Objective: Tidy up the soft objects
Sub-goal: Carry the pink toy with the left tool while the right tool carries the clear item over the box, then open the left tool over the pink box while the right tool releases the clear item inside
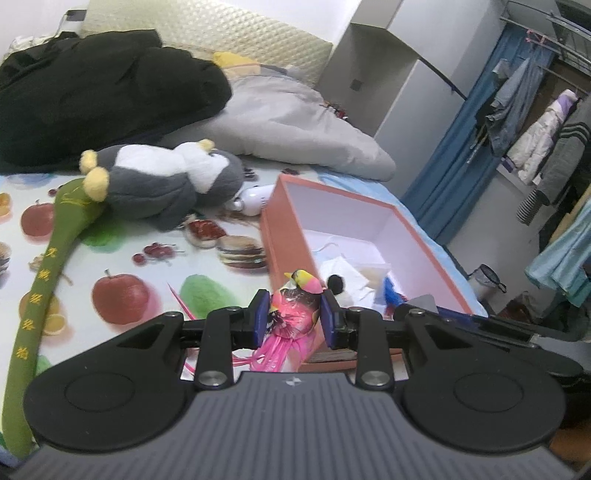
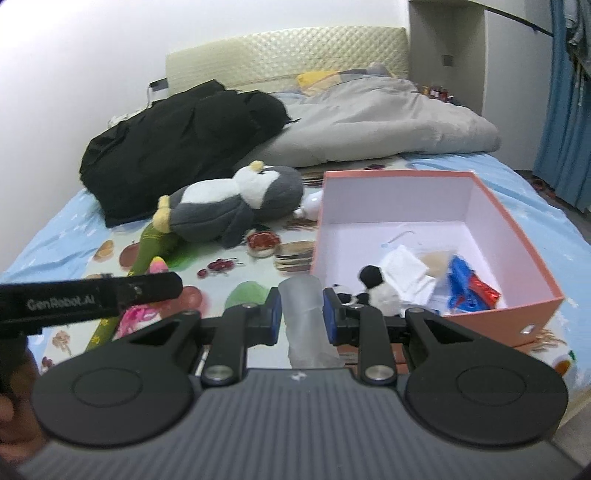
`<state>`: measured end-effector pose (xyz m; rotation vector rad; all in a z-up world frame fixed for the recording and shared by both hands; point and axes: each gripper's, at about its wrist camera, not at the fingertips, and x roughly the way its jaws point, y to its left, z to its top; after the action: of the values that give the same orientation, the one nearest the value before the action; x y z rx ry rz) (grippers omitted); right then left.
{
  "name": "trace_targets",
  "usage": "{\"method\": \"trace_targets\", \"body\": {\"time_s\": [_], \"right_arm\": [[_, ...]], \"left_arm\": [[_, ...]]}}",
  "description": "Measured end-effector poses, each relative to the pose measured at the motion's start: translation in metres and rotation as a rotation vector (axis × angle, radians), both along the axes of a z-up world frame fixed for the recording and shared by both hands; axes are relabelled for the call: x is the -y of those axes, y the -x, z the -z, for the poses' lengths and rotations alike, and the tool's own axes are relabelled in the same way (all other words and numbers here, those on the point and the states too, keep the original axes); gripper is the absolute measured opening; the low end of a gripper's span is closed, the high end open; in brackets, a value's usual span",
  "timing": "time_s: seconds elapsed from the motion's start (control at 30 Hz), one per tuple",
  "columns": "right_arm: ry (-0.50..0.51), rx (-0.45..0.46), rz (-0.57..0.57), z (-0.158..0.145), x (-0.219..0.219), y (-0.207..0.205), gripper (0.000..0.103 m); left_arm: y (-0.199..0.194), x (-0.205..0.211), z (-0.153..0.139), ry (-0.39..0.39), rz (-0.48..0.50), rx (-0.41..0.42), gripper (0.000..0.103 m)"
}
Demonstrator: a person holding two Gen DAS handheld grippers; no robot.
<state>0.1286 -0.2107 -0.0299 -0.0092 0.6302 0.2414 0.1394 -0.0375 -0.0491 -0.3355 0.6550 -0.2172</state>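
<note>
Left wrist view looks over a bed spread with a fruit-print sheet (image 1: pixel 122 258), a padded headboard (image 1: pixel 221 33) at the far end against a white wall. A black coat (image 1: pixel 92 99) and a grey quilt (image 1: pixel 295 125) are heaped near the headboard. In front of them lie a grey-and-white plush penguin (image 1: pixel 166 181) and a long green plush stick (image 1: pixel 51 266), well apart from the open orange box (image 1: pixel 284 236), which sits near the bed's right edge. A blue curtain (image 1: pixel 461 147) and hanging clothes (image 1: pixel 546 147) crowd the room to the right.

The left gripper (image 1: pixel 293 319) is clamped on a pink tasselled toy (image 1: pixel 295 310), held just beside the box's near wall. The right gripper (image 2: pixel 302 315) pinches a frosted translucent soft piece (image 2: pixel 301 306) over the sheet, just left of the box. Bare sheet lies open between the penguin and both grippers.
</note>
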Motion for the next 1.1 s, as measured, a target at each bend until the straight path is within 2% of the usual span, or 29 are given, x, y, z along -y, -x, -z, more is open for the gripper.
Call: {"method": "trace_targets", "body": {"time_s": [0.27, 0.47, 0.83, 1.1], "right_arm": [[-0.012, 0.017, 0.082, -0.013, 0.034, 0.007, 0.027], [-0.026, 0.011, 0.11, -0.014, 0.056, -0.009, 0.027], [-0.046, -0.033, 0.152, -0.016, 0.098, -0.09, 0.027], [-0.062, -0.115, 0.178, 0.008, 0.125, -0.148, 0.028]], "left_arm": [[-0.015, 0.037, -0.012, 0.018, 0.074, 0.004, 0.034], [-0.045, 0.066, -0.013, 0.003, 0.123, -0.02, 0.034], [-0.146, 0.119, -0.005, -0.033, 0.188, -0.071, 0.034], [-0.231, 0.152, 0.023, -0.067, 0.246, -0.144, 0.034]]}}
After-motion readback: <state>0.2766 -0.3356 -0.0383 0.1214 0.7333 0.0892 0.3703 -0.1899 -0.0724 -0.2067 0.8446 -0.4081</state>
